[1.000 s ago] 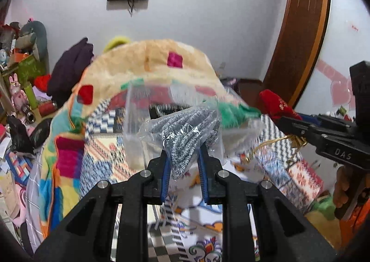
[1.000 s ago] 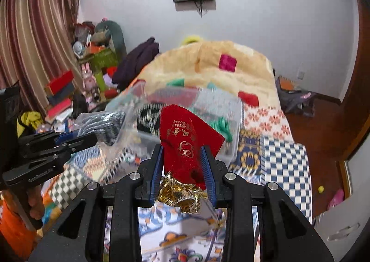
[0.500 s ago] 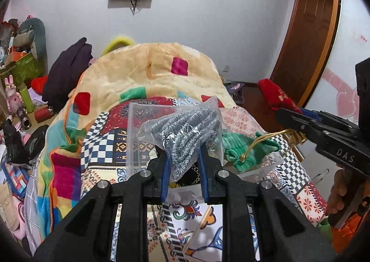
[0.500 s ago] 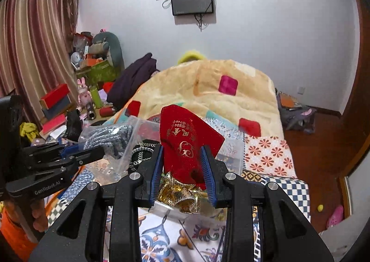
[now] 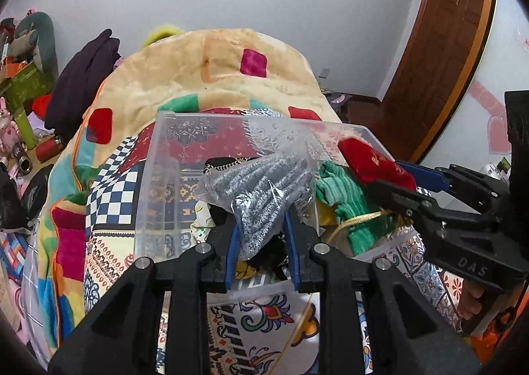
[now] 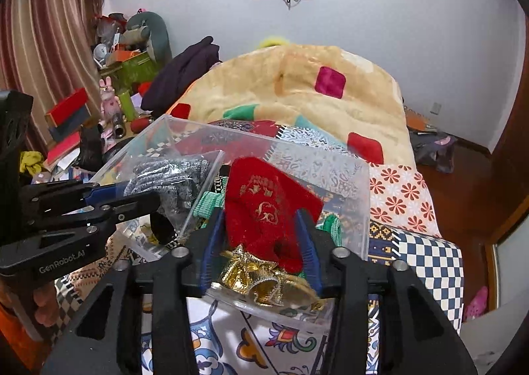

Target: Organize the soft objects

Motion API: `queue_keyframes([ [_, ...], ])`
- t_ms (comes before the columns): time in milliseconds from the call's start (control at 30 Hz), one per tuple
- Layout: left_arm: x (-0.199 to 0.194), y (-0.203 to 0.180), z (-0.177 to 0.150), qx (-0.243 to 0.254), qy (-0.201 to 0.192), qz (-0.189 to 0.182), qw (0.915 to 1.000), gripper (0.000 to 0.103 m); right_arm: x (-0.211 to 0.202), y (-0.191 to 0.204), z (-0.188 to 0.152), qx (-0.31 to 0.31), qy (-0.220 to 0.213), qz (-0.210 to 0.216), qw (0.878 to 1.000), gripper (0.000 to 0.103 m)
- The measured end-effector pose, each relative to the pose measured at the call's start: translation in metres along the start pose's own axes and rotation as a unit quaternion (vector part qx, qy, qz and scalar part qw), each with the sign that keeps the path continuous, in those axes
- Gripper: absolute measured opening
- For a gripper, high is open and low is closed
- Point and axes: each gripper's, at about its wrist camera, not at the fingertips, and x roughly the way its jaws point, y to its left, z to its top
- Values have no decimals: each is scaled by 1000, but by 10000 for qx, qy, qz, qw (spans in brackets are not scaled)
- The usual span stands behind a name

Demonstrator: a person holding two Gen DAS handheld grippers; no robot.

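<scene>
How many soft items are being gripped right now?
2: a bagged grey knit item in the left gripper, a red velvet pouch in the right gripper. Both over the clear plastic bin.

Both grippers are matte black plastic with blue finger pads (image 5: 231,249) and silver screws. The right gripper (image 5: 393,183) reads "DAS"; the left gripper (image 6: 132,196) reads "GenRobot.AI". Bare fingers and orange sleeves show at the handles.

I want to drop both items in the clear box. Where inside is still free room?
The clear box looks bare along its left wall, beside the black item. The right side is crowded with the green knit. The bagged grey knit and red pouch hang above.
</scene>
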Motion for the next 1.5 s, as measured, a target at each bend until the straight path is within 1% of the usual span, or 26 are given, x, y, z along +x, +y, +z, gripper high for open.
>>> queue_keyframes([
  [67,-3,0,1,4,-50,32,10000,32,-3,0,2,13,-48,-10,10000,53],
  [167,-11,0,4,1,-137,26,9999,35,-12,-2,5,36,-162,-31,9999,57],
  [300,-35,-3,7,22,-401,50,9992,43,-30,-4,11,100,-341,18,9994,58],
  [467,-77,-12,8,133,-853,66,9962,47,-65,-3,15,131,-664,19,9977,58],
  [700,-141,-34,4,284,-1531,51,9878,49,-121,5,13,186,-1179,51,9928,59],
  [733,-149,-36,3,295,-1609,40,9865,50,-129,7,12,187,-1250,51,9920,61],
  [833,-174,-42,-1,319,-1895,24,9814,58,-154,13,8,167,-1523,16,9882,70],
  [900,-192,-46,-6,348,-2122,44,9766,66,-166,17,5,116,-1676,-35,9858,74],
  [967,-204,-49,-10,372,-2289,57,9727,71,-176,22,2,56,-1803,-48,9836,82],
  [1000,-211,-49,-11,381,-2362,60,9709,75,-182,24,0,21,-1875,-66,9822,83],
  [1033,-215,-50,-13,386,-2414,64,9696,76,-187,28,-1,-32,-1948,-91,9808,84],
  [1100,-223,-53,-15,400,-2511,71,9671,83,-192,34,-2,-102,-2019,-123,9793,85],
  [1167,-229,-54,-19,416,-2582,91,9652,88,-196,40,-4,-148,-2100,-163,9775,95],
  [1200,-232,-55,-21,428,-2622,108,9640,92,-199,42,-6,-160,-2151,-191,9763,98],
  [1233,-235,-56,-23,440,-2661,126,9629,94,-200,44,-6,-177,-2212,-227,9748,101],
  [1300,-238,-57,-27,463,-2708,153,9614,99,-205,49,-10,-233,-2324,-304,9719,102],
  [1400,-240,-58,-30,446,-2704,120,9616,102,-205,53,-9,-243,-2380,-312,9705,103],
  [1500,-239,-57,-32,427,-2670,84,9627,102,-206,53,-11,-193,-2403,-306,9700,103],
])
